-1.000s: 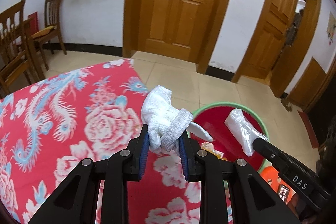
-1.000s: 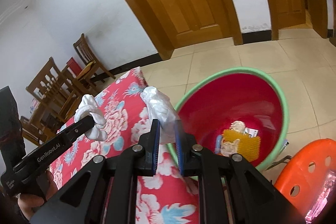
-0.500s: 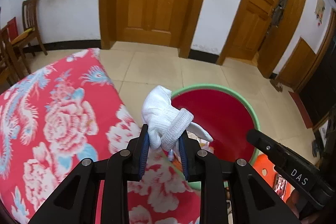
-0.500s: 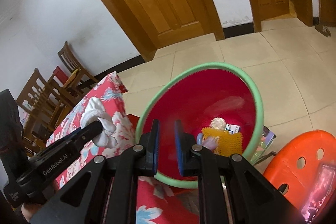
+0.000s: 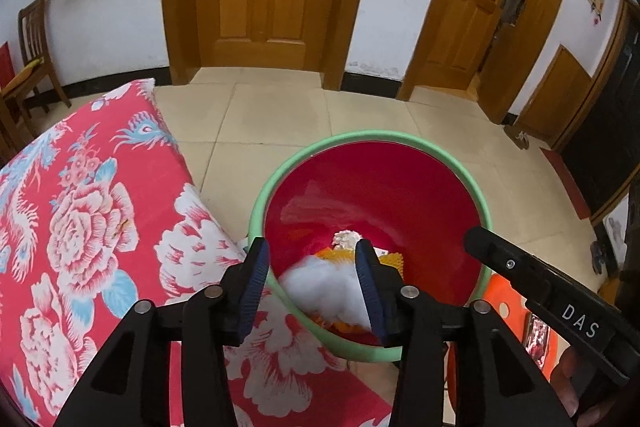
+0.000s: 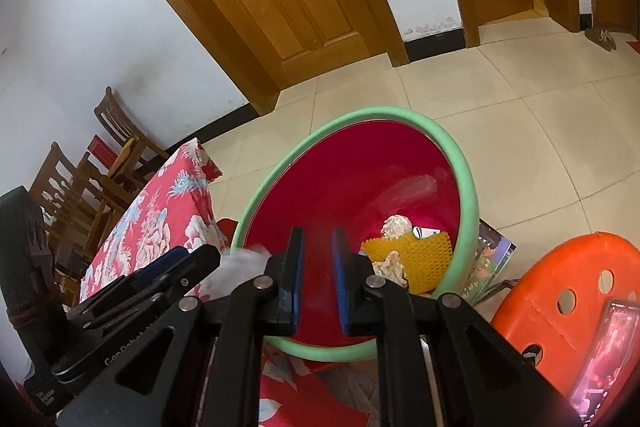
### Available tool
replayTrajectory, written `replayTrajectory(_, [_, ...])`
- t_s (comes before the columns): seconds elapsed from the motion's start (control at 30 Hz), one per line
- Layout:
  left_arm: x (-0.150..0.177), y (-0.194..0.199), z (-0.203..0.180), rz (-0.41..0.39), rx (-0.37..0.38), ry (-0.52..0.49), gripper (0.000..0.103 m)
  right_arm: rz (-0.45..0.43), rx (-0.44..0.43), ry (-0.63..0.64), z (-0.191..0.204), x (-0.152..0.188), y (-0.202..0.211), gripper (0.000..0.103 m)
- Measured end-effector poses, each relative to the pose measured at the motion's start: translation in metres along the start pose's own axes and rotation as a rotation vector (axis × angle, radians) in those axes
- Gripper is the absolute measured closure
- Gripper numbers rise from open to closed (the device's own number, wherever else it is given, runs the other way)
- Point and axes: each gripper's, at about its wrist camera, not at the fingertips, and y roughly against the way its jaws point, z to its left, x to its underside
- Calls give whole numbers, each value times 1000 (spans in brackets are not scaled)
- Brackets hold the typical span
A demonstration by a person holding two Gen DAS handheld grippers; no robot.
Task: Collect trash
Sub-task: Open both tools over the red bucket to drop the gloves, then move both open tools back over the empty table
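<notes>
**White cloth let go over the bin**

White cloth wad (image 5: 324,285) sits blurred between the left gripper (image 5: 312,281) fingers, which are opening with pads off it, right above the red bin (image 5: 486,211) just beside the floral desk (image 5: 92,211) edge. Right gripper (image 6: 318,279) hangs over the same bin, fingers nearly closed, nothing between them.

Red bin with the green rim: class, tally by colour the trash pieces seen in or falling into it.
White cloth, falling: 1
Yellow spiky mat: 1
Cream crumpled lumps: 2
Pale card, half hidden: 1
Total: 5
</notes>
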Motion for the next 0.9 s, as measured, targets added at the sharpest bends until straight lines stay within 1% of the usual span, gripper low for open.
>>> replayTrajectory(0.1, [1, 5, 7, -3, -16, 23, 56, 3, -3, 13, 5, 0, -1, 86])
replayTrajectory(0.2, [4, 12, 17, -9, -38, 50, 50, 6, -15, 32, 12, 4, 1, 82])
replayTrajectory(0.3, [7, 21, 26, -20, -58, 75, 48, 10, -26, 51, 20, 8, 3, 77])
replayTrajectory(0.43, [12, 34, 40, -35, -84, 109, 43, 17, -38, 73, 33, 13, 4, 68])
replayTrajectory(0.5, [15, 41, 48, -43, -99, 125, 40, 21, -48, 89, 41, 16, 4, 65])
replayTrajectory(0.57, [19, 49, 57, -50, -121, 147, 33, 24, -55, 103, 47, 19, 5, 61])
replayTrajectory(0.67, [24, 60, 69, -60, -154, 176, 32, 28, -76, 130, 58, 24, 6, 57])
replayTrajectory(0.9, [36, 85, 95, -84, -208, 239, 31, 27, -104, 183, 85, 35, 12, 50])
